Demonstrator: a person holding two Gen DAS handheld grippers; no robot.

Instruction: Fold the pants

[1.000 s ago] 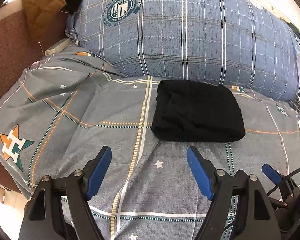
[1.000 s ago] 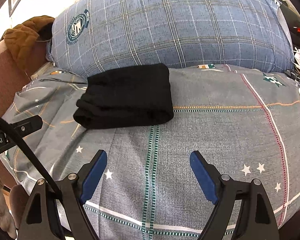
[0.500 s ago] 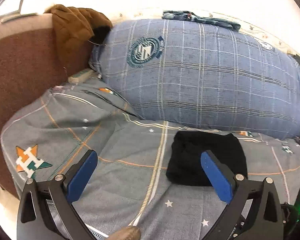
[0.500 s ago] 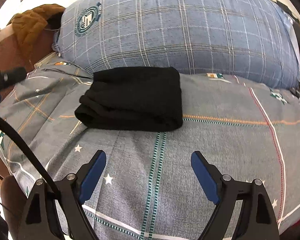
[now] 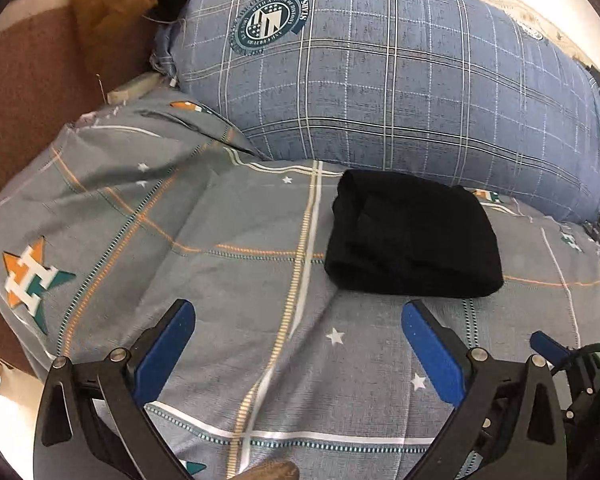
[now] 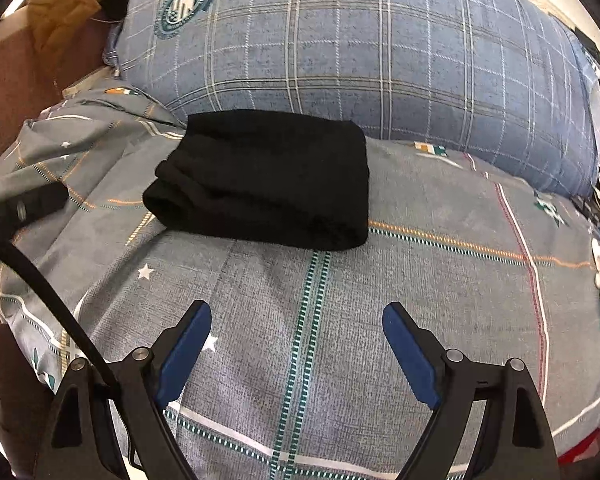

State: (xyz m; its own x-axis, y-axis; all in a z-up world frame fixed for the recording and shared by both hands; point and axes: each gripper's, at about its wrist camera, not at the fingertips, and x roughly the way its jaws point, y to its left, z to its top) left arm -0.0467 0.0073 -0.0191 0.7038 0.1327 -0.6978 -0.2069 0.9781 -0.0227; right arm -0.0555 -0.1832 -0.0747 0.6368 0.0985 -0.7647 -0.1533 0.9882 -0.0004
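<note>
Lying folded into a compact black block, the pants [image 5: 414,236] rest on my grey bedsheet [image 5: 236,280], just before the blue plaid pillow [image 5: 380,88]; my left hand-held gripper [image 5: 298,320] and right hand-held gripper [image 6: 296,320] hover nearby, both spread wide, holding nothing

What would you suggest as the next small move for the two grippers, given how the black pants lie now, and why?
Probably none beyond drawing both back a little. The black pants already lie as a compact folded bundle on the grey bedsheet, in front of the blue plaid pillow. The left gripper and the right gripper are both short of it, jaws open, holding nothing, so the fold looks finished.
</note>
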